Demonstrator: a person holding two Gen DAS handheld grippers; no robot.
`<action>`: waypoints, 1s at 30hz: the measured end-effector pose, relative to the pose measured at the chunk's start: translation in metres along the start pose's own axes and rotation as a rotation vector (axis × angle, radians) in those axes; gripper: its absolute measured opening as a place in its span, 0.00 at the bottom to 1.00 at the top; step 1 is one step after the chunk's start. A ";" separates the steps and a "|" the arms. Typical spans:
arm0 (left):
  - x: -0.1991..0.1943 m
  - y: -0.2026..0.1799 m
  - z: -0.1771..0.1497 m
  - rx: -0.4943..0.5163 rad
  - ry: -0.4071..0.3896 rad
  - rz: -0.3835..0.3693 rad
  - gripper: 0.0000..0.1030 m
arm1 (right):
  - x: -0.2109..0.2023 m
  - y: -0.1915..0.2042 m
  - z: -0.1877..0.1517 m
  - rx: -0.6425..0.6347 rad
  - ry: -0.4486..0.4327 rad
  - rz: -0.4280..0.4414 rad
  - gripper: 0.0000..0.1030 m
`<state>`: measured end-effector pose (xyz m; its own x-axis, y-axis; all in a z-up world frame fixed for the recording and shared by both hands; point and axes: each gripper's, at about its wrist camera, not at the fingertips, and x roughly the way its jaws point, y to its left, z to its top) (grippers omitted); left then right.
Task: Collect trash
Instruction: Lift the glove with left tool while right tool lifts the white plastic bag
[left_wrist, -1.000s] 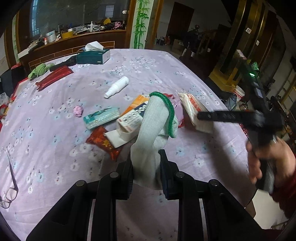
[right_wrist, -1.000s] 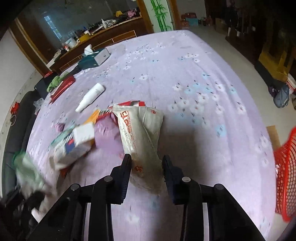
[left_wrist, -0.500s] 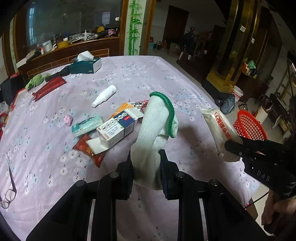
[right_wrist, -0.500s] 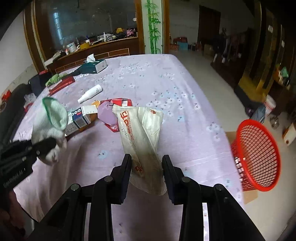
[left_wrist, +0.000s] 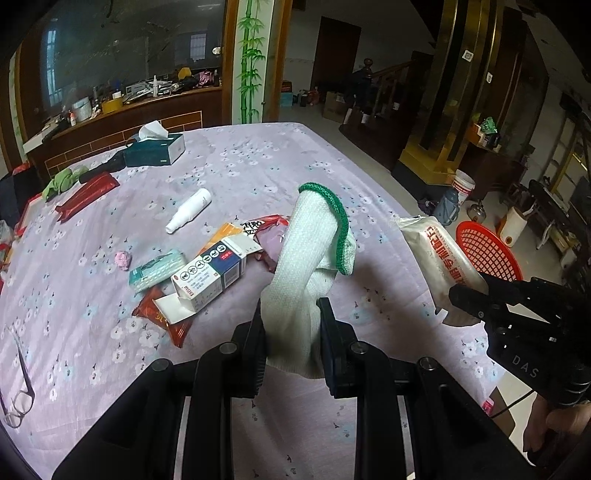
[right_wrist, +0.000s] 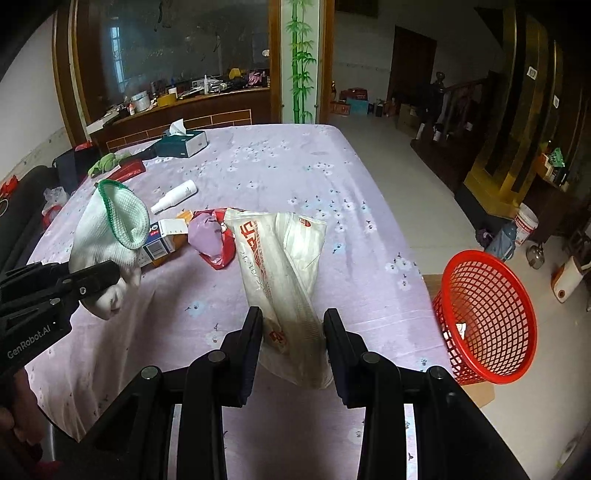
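Right now I've got the left hand-held gripper (left_wrist: 291, 328) pinching a white glove w/ green cuff (left_wrist: 308, 266), held up off the worktop (left_wrist: 240, 170). My right hand-held gripper (right_wrist: 293, 328) is clamped on a crumpled white wrapper w/ red print (right_wrist: 282, 266), also lifted. Red mesh basket (right_wrist: 487, 317) sits on a cardboard piece on the floor, just past the worktop's right edge, near side. More trash in the middle of the purple cloth: small white-blue box (left_wrist: 208, 273), teal packet (left_wrist: 157, 267), red wrapper (left_wrist: 162, 317), white spray bottle (left_wrist: 188, 210) farther back. Tissue box (left_wrist: 155, 149) at far left; glasses (left_wrist: 16, 395) at near left.
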<state>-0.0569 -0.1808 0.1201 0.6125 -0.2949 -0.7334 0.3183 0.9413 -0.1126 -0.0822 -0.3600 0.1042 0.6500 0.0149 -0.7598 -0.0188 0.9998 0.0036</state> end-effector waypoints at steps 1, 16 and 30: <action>0.000 -0.001 0.000 0.001 -0.002 0.000 0.23 | -0.001 -0.001 0.000 0.003 -0.002 0.001 0.35; -0.003 -0.010 0.004 0.002 -0.019 -0.015 0.23 | -0.009 -0.007 0.000 0.006 -0.008 -0.014 0.35; 0.002 -0.023 0.013 0.015 -0.024 -0.043 0.23 | -0.009 -0.018 0.003 0.019 0.001 -0.021 0.35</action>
<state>-0.0535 -0.2050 0.1294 0.6154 -0.3391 -0.7116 0.3553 0.9251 -0.1336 -0.0855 -0.3782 0.1129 0.6490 -0.0059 -0.7607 0.0089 1.0000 -0.0002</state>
